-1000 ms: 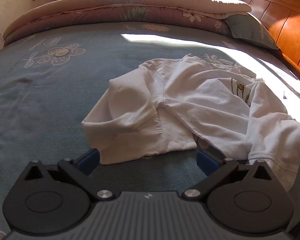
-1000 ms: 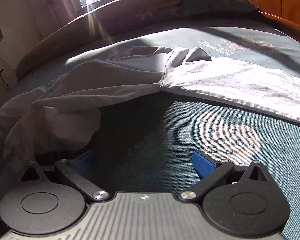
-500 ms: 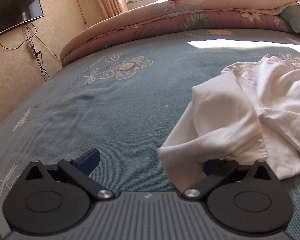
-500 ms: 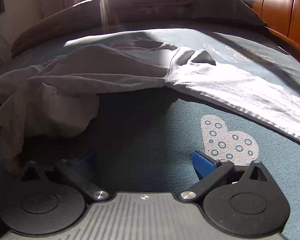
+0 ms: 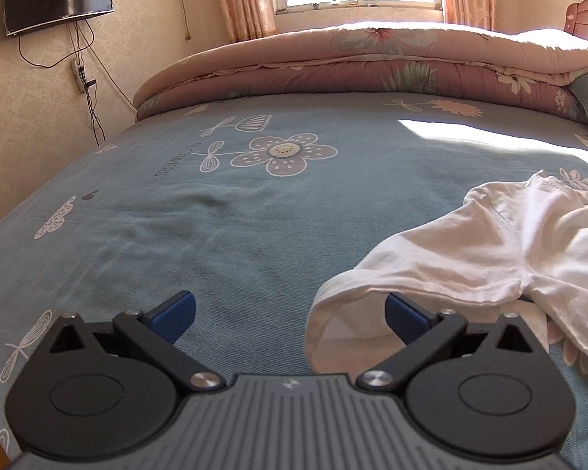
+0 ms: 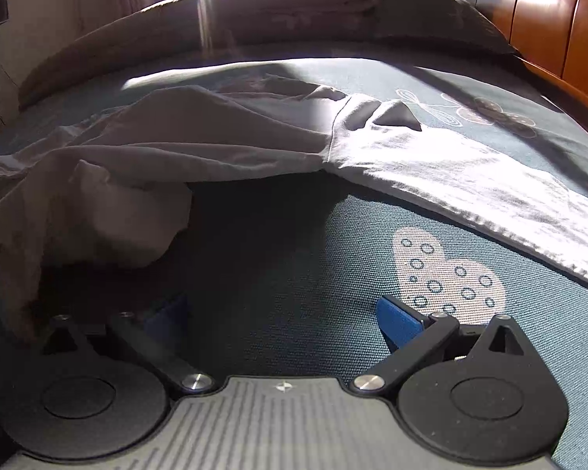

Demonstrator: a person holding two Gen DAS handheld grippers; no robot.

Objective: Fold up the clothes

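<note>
A: Why is everything down on the bed (image 5: 254, 211)?

B: The blue flowered sheet gives a broad flat place for folding. The rolled quilt (image 5: 372, 66) sits against the far side, by my reading to leave that room free.

A: And the garment?

B: The white T-shirt (image 5: 490, 250) lies rumpled on the sheet, one part spread flat in the sun (image 6: 470, 172), the rest bunched. No fold shows yet; it needs laying out first.

A: The left gripper (image 5: 290, 309)?

B: Spread wide, holding nothing. The shirt's hem drapes over its right blue pad (image 5: 405, 313), so it looks placed to catch that edge.

A: The right gripper (image 6: 282, 313)?

B: Also spread and empty, low over bare sheet near the shirt's shadowed fold.
</note>
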